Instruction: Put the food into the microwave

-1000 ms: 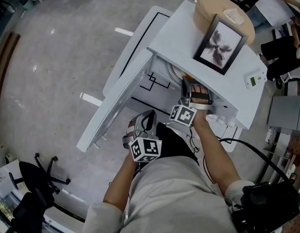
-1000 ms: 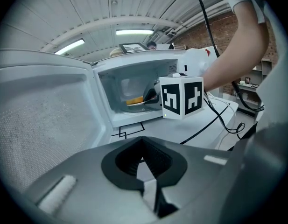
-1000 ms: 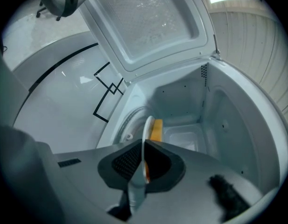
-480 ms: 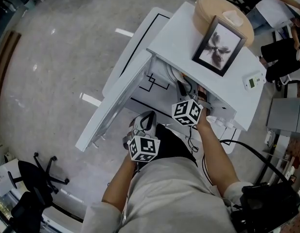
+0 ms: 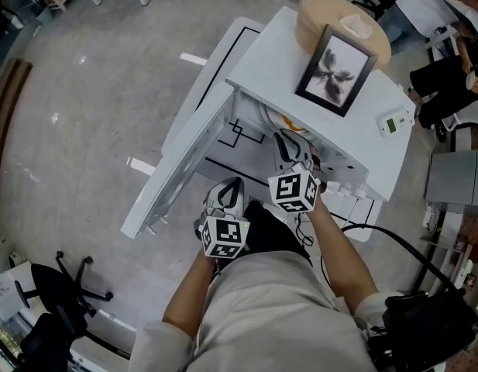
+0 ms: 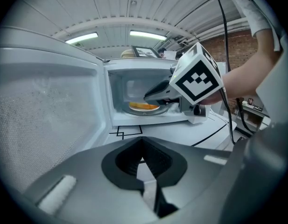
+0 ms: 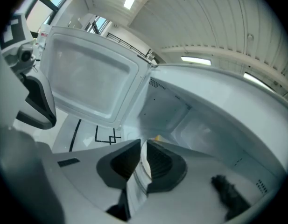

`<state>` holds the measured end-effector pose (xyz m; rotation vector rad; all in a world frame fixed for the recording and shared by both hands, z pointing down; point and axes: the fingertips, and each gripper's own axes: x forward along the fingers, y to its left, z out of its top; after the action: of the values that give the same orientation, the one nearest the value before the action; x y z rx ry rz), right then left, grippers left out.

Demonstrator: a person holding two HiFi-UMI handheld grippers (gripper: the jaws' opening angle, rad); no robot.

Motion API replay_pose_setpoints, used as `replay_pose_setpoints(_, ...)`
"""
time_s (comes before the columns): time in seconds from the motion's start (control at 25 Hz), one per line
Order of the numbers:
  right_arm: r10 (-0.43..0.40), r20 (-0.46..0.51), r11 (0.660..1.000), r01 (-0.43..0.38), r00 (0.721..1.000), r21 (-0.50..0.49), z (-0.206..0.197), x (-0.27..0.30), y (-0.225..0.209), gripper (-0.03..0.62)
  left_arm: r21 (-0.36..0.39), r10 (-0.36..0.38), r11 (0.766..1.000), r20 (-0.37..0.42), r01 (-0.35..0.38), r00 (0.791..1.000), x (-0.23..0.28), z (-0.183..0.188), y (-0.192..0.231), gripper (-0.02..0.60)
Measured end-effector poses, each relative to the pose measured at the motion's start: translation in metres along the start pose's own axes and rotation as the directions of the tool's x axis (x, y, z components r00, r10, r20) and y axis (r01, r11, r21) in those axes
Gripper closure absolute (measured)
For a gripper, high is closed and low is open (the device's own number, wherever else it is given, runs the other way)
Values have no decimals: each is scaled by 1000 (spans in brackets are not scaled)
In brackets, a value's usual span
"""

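Note:
The white microwave (image 5: 269, 53) stands on a white table with its door (image 5: 184, 165) swung wide open. In the left gripper view a plate of orange food (image 6: 144, 107) lies inside the cavity. My right gripper (image 5: 289, 142) is at the cavity mouth, just above and in front of the plate (image 6: 152, 95). Its jaws (image 7: 143, 164) are closing, a narrow gap is left, and nothing is between them. My left gripper (image 5: 227, 194) hangs back in front of the open door, shut and empty (image 6: 144, 164).
A framed picture (image 5: 335, 59) and a round tan box (image 5: 331, 14) sit on top of the microwave. A small white device (image 5: 392, 122) lies at the table's right end. An office chair (image 5: 64, 285) stands lower left; a black cable (image 5: 401, 239) runs at right.
My right gripper has drawn back out of the cavity, risen and rolled, and its marker cube now faces differently. The left gripper has stayed where it was.

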<state>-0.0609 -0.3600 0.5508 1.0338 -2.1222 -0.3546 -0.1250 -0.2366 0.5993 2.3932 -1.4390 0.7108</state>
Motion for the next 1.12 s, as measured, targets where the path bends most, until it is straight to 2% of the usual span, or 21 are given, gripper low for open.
replay_pose_setpoints(0.12,25,33,997,-28,999,71,7,-14,8,575,-26,11,1000,26,-10,1000,-7,6,3,574)
replay_pose_setpoints(0.32,75,94,976,-93,993,199,18,-43,21,582,-54,17,998,79,-12,997,-19,20,2,575)
replay_pose_setpoints(0.56,56,214,933,-127,975,336,41,-84,32,582,-70,17,998,172,-5,985,-35,49,3,575)
replay_pose_setpoints(0.72,28,270,931,-123,962,343,60,-111,34,583,-80,14,997,225,4,974,-52,64,2,575)
replay_pose_setpoints(1.12,28,250,943,-109,968,315,57,-124,45,583,-80,2,997,251,19,968,-61,72,-8,575)
